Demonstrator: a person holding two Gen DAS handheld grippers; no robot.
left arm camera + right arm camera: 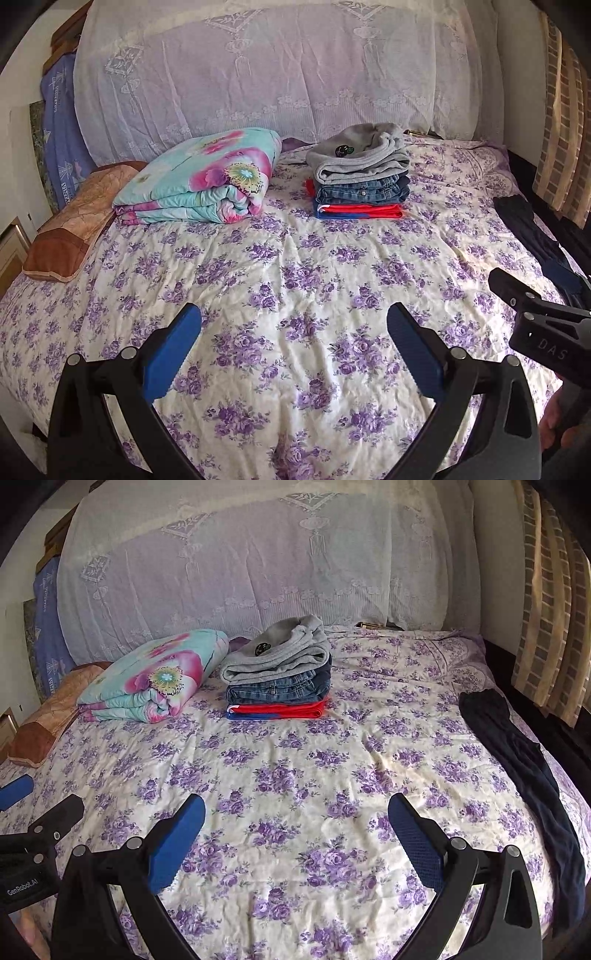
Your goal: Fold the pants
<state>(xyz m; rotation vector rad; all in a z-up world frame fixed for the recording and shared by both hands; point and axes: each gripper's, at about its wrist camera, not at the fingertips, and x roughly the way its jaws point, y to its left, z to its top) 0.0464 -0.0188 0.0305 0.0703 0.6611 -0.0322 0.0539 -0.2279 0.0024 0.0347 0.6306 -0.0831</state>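
both tools spread, holding nothing: left tool (293, 321), right tool (295, 812). dark pants (524, 771) lie unfolded along the bed (295, 768) edge, right of the right tool. risk: thin fabric bunches or slides off the edge when pinched

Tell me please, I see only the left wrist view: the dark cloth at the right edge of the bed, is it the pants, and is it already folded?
Observer: Yes. The right wrist view shows the dark pants unfolded, stretched out long along the bed's right edge.
Operator: Does the right claw hold them?
Observer: No. The right claw is open with nothing in it. It is above the flowered sheet, to the left of the pants.
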